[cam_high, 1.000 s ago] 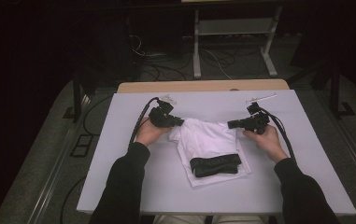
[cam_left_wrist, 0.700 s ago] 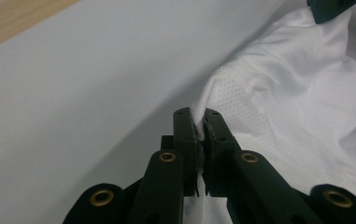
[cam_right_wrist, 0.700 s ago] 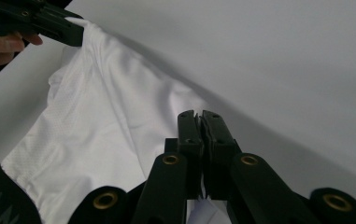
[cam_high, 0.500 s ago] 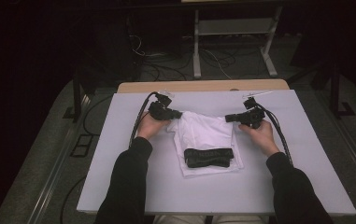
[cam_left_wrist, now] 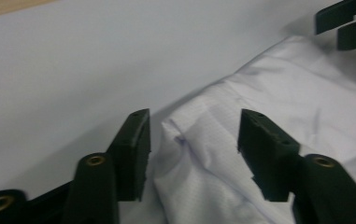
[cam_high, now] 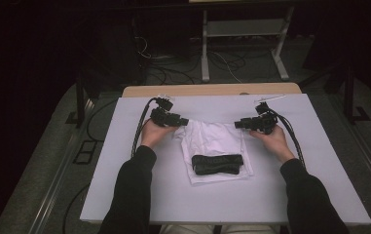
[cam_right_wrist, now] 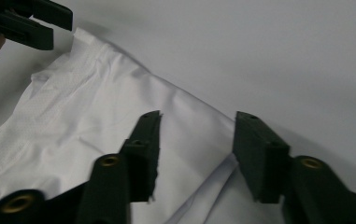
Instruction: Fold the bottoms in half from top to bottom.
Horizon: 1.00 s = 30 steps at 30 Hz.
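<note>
A black folded item [cam_high: 217,164] lay on the near part of the white garment [cam_high: 214,141] at mid-table. Beyond it, the left gripper [cam_high: 182,122] and right gripper [cam_high: 237,125] stood released, jaws straddling the garment's far corners. The folding step seemingly awaited both clamping before lifting the far edge together.

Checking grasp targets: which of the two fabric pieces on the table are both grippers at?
The white garment. The left gripper and right gripper stand open at its far corners. The black folded piece lies on its near part, away from both.
</note>
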Each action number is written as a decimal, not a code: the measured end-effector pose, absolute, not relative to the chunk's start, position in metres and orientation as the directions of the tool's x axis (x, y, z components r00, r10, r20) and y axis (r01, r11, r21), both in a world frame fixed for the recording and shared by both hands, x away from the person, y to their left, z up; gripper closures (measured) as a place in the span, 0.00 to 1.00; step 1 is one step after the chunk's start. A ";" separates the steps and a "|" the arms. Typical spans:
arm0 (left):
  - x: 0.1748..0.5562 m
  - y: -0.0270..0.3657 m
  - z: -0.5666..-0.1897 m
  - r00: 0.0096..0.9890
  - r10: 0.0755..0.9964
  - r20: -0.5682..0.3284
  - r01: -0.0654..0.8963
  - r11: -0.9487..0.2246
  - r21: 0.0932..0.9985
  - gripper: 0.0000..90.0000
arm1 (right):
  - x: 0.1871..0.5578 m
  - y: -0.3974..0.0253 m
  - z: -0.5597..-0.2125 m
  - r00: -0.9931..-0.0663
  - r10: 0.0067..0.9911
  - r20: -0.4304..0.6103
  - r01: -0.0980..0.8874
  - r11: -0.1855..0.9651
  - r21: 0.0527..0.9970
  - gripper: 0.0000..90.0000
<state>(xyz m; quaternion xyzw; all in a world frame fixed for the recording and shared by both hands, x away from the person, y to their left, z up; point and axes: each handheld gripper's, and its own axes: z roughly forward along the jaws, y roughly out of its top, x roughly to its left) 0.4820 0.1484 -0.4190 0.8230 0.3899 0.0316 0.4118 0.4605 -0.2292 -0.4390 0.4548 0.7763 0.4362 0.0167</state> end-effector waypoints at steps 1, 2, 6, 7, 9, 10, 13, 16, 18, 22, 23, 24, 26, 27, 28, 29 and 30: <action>0.480 0.149 -0.419 0.690 0.669 -0.275 0.615 -0.343 0.710 0.37 | 0.460 -0.231 -0.439 -0.587 0.718 0.373 0.693 0.208 0.690 0.45; 0.479 0.150 -0.418 0.692 0.665 -0.281 0.613 -0.337 0.714 0.33 | 0.459 -0.232 -0.439 -0.587 0.718 0.373 0.692 0.208 0.691 0.41; 0.476 0.149 -0.414 0.694 0.656 -0.295 0.613 -0.324 0.721 0.16 | 0.456 -0.236 -0.437 -0.596 0.720 0.354 0.682 0.222 0.697 0.24; 0.475 0.149 -0.413 0.696 0.657 -0.291 0.608 -0.323 0.725 0.13 | 0.455 -0.237 -0.436 -0.597 0.720 0.355 0.681 0.220 0.698 0.19; 0.472 0.149 -0.410 0.706 0.636 -0.311 0.603 -0.310 0.735 0.08 | 0.452 -0.238 -0.435 -0.600 0.715 0.358 0.680 0.222 0.698 0.14; 0.471 0.148 -0.410 0.709 0.631 -0.316 0.601 -0.306 0.738 0.04 | 0.451 -0.239 -0.434 -0.606 0.712 0.354 0.675 0.226 0.702 0.14; 0.466 0.148 -0.407 0.722 0.626 -0.293 0.579 -0.317 0.751 0.00 | 0.446 -0.241 -0.430 -0.617 0.709 0.341 0.657 0.226 0.720 0.03; 0.461 0.149 -0.404 0.722 0.633 -0.280 0.566 -0.306 0.766 0.00 | 0.442 -0.243 -0.425 -0.622 0.712 0.328 0.648 0.232 0.726 0.00; 0.458 0.151 -0.403 0.722 0.639 -0.265 0.556 -0.308 0.772 0.00 | 0.440 -0.245 -0.422 -0.621 0.713 0.325 0.646 0.230 0.728 0.00; 0.453 0.155 -0.400 0.717 0.651 -0.250 0.547 -0.303 0.780 0.00 | 0.434 -0.249 -0.417 -0.618 0.719 0.317 0.637 0.222 0.738 0.00; 0.451 0.157 -0.399 0.714 0.655 -0.247 0.545 -0.299 0.783 0.00 | 0.433 -0.250 -0.416 -0.620 0.720 0.311 0.633 0.226 0.740 0.00; 0.450 0.159 -0.398 0.711 0.659 -0.244 0.544 -0.296 0.785 0.00 | 0.432 -0.251 -0.415 -0.619 0.721 0.310 0.634 0.226 0.740 0.00; 0.448 0.162 -0.397 0.708 0.664 -0.239 0.539 -0.290 0.791 0.00 | 0.429 -0.253 -0.413 -0.621 0.722 0.305 0.632 0.232 0.739 0.00; 0.447 0.163 -0.397 0.706 0.667 -0.237 0.540 -0.291 0.790 0.00 | 0.427 -0.254 -0.412 -0.623 0.723 0.298 0.629 0.237 0.741 0.00; 0.445 0.165 -0.396 0.705 0.669 -0.234 0.539 -0.292 0.790 0.00 | 0.426 -0.255 -0.411 -0.624 0.723 0.297 0.629 0.239 0.740 0.00; 0.444 0.166 -0.396 0.704 0.672 -0.232 0.538 -0.291 0.791 0.00 | 0.425 -0.256 -0.410 -0.624 0.723 0.296 0.627 0.238 0.742 0.00; 0.443 0.168 -0.396 0.702 0.673 -0.233 0.539 -0.288 0.791 0.00 | 0.423 -0.257 -0.409 -0.624 0.723 0.296 0.626 0.236 0.743 0.00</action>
